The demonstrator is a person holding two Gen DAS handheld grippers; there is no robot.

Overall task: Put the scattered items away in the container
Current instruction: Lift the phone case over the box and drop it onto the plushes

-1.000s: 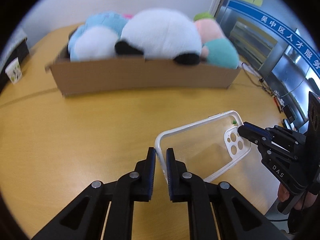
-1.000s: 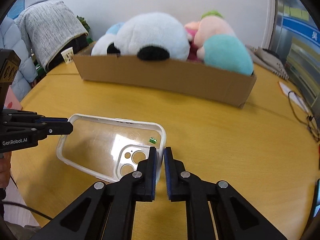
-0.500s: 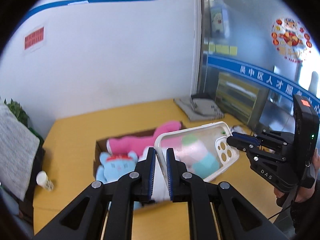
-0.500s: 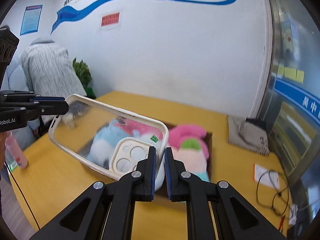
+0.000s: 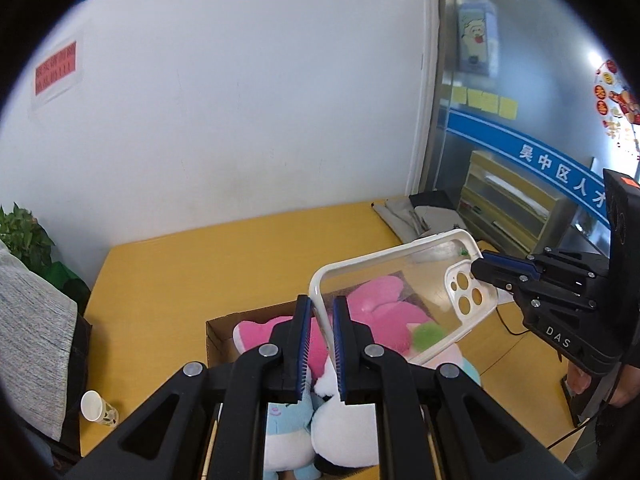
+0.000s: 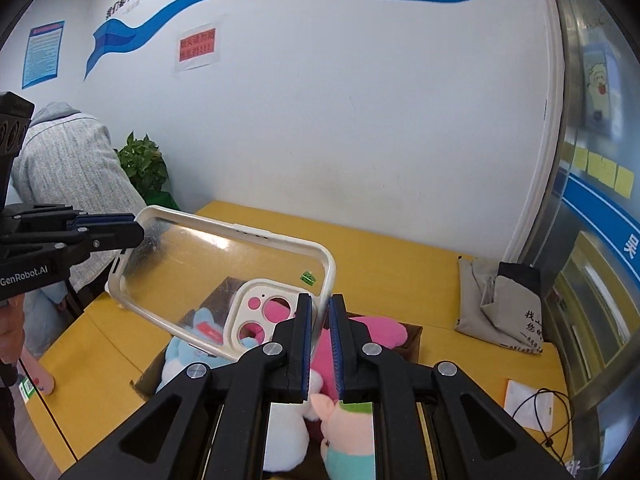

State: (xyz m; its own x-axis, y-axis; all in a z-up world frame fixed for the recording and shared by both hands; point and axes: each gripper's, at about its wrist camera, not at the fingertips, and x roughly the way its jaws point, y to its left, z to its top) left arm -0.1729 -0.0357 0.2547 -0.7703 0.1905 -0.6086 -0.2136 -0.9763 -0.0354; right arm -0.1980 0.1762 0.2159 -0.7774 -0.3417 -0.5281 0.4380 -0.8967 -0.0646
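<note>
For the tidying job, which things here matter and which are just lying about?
Job: clear phone case, pinched at opposite ends by the left gripper and right gripper; cardboard box filled with plush toys.

Lying about: paper cup, grey cloth bag, potted plant, white card with cable.

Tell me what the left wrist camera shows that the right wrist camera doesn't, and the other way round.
Only the left wrist view: a paper cup on the table's left edge, and the right gripper from outside, pinching the case's camera-cutout end.

Only the right wrist view: a white card with a black cable, a blue wall poster, and the left gripper from outside.

Both: the clear phone case held above the cardboard box of plush toys, the yellow table, and a grey bag.
</note>
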